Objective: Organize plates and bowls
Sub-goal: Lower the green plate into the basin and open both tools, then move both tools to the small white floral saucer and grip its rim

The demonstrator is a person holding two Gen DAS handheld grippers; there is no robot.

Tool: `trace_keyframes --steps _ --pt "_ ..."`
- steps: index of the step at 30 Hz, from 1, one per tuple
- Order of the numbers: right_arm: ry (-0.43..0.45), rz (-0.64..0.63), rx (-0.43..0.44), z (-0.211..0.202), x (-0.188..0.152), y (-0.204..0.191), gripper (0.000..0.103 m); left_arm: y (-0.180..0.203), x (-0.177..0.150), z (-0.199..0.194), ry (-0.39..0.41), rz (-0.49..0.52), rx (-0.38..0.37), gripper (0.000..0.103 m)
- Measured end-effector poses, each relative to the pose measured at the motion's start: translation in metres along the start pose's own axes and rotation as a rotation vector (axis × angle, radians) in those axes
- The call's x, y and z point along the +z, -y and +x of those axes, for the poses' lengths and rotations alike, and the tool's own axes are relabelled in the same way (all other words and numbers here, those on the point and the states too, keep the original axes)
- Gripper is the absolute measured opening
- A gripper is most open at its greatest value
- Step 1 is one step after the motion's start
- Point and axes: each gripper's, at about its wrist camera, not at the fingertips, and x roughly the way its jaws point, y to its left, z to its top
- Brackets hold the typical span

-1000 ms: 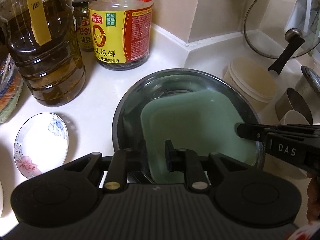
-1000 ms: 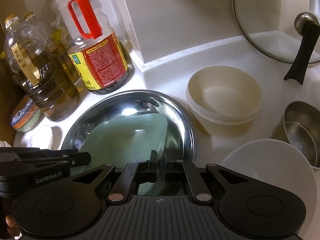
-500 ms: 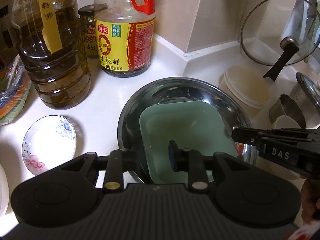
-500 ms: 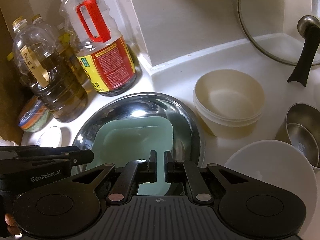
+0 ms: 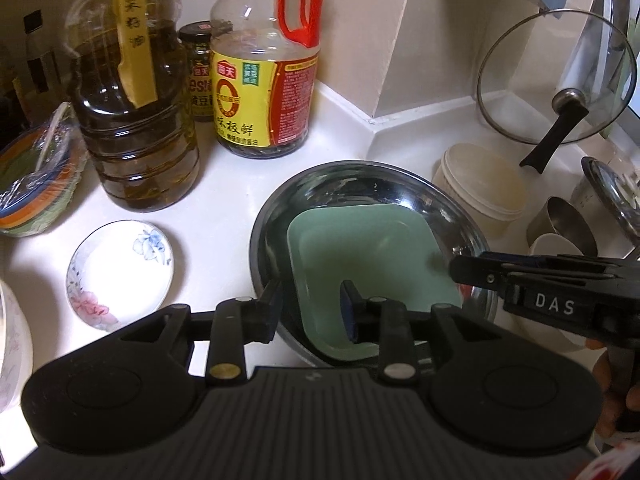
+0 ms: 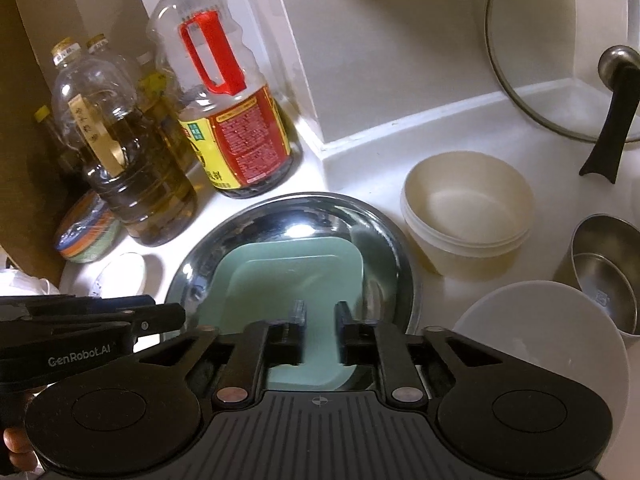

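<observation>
A pale green square plate [image 5: 368, 256] [image 6: 288, 280] lies inside a round steel basin [image 5: 360, 176] [image 6: 384, 232] on the white counter. My left gripper [image 5: 310, 312] hovers over the basin's near left rim. Its jaws are opening, with the rim and the plate's left edge in the gap and neither pad pressing on them. My right gripper [image 6: 320, 320] is above the plate's near edge with its jaws opening and nothing clamped. Each gripper shows in the other's view, the right gripper [image 5: 472, 268] at the right and the left gripper [image 6: 172, 316] at the left.
A small floral saucer [image 5: 120, 272] and wrapped colourful plates [image 5: 36, 192] sit left. An oil bottle [image 5: 136, 120] and a soy sauce bottle [image 5: 264, 92] stand behind. Stacked cream tubs [image 6: 468, 216], a white bowl [image 6: 540, 344], steel cups [image 6: 608, 264] and a glass lid [image 5: 556, 80] are right.
Both pairs of jaws have widened. The right one let go of the green plate's edge. The left gripper drew back and up, and the plate now rests flat in the basin.
</observation>
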Motion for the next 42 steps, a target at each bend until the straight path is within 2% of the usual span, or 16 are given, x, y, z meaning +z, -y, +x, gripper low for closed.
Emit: trace_keyframes --steps 1,2,5,11,23,28,33,42 --pt "0.008 0.008 0.005 -0.002 -0.001 0.000 0.049 -0.001 -0.001 -0.002 0.002 -0.003 0.003 0.031" --pt "0.021 0.017 0.012 -0.004 -0.001 0.000 0.054 -0.003 -0.002 -0.005 0.005 -0.007 0.008 0.032" --pt "0.033 0.021 0.032 -0.009 -0.001 -0.003 0.055 -0.007 -0.005 -0.013 0.013 -0.021 0.017 0.033" --pt "0.032 -0.012 0.032 -0.016 -0.007 -0.014 0.057 -0.016 -0.014 -0.027 0.023 -0.050 0.037 0.037" --pt "0.031 0.022 0.136 -0.024 -0.010 -0.026 0.057 -0.037 -0.030 -0.045 0.024 -0.109 0.091 0.041" --pt "-0.012 -0.022 0.168 -0.018 -0.012 -0.037 0.057 -0.045 -0.035 -0.051 0.025 -0.133 0.113 0.042" --pt "-0.008 -0.042 0.208 -0.017 -0.014 -0.046 0.057 -0.054 -0.038 -0.055 0.028 -0.151 0.134 0.042" --pt "-0.045 -0.106 0.228 -0.006 -0.015 -0.070 0.057 -0.070 -0.042 -0.059 0.022 -0.184 0.164 0.042"
